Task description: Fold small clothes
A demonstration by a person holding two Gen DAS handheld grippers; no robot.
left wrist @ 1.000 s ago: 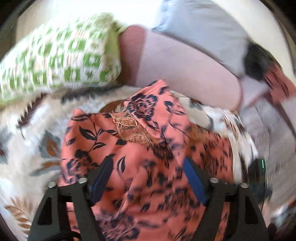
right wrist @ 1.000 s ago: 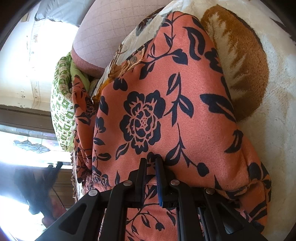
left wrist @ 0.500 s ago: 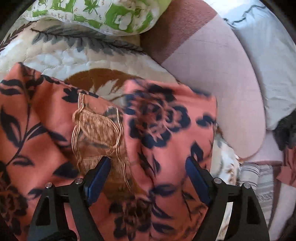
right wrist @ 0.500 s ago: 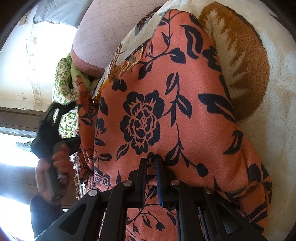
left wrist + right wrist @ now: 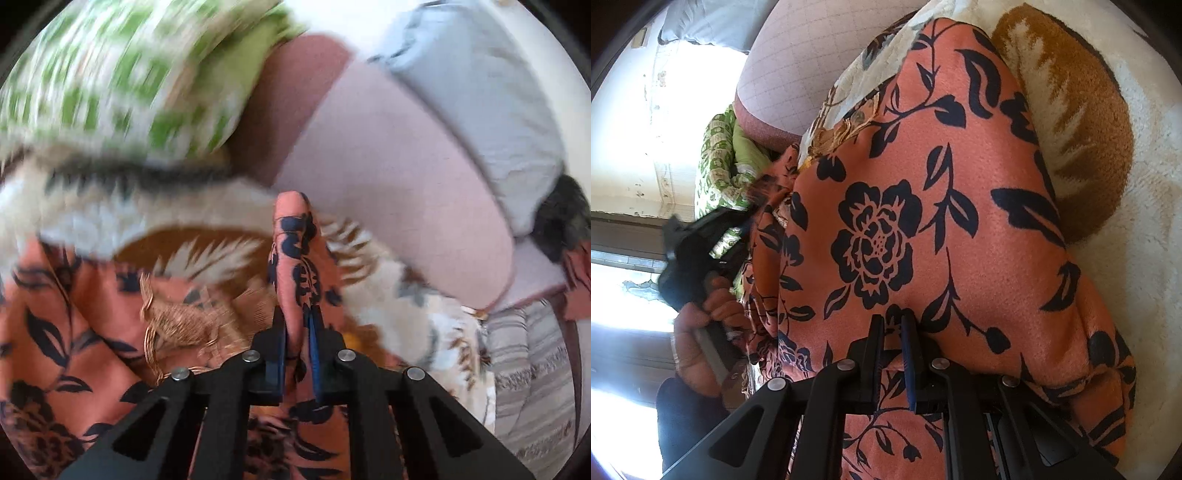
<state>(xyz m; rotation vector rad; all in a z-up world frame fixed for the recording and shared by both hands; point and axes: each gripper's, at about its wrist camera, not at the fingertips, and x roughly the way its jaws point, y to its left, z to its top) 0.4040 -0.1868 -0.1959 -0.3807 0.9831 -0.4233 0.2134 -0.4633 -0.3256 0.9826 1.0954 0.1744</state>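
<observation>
Where the left gripper [image 5: 295, 328] meets the garment [image 5: 923, 221], its fingers [image 5: 277, 347] have just been closing and now pinch a narrow upright ridge of the orange cloth between the blue pads — the fold stands up out of the fingers and tapers to a rounded tip. That cloth, orange with dark blue flowers and leaves, lies spread over a fluffy cream blanket [image 5: 1126, 240] with brown leaf shapes, and a patch of gold embroidery [image 5: 177, 321] shows on it just left of the pinched ridge. Seen from the right wrist, the right gripper [image 5: 893, 332] is clamped narrow on another edge of the same garment, cloth caught between its two fingers, with a big dark rose printed just beyond them. Over at the left of that view a hand [image 5: 701, 332] in a dark sleeve holds the other gripper against the far side of the cloth. Behind the garment sit a pink quilted cushion [image 5: 388, 166], a green-and-white patterned pillow [image 5: 110, 74] — blurred in the left view — and a pale grey pillow [image 5: 480, 92]. A striped grey fabric [image 5: 528, 369] lies at the right edge of the left view.
</observation>
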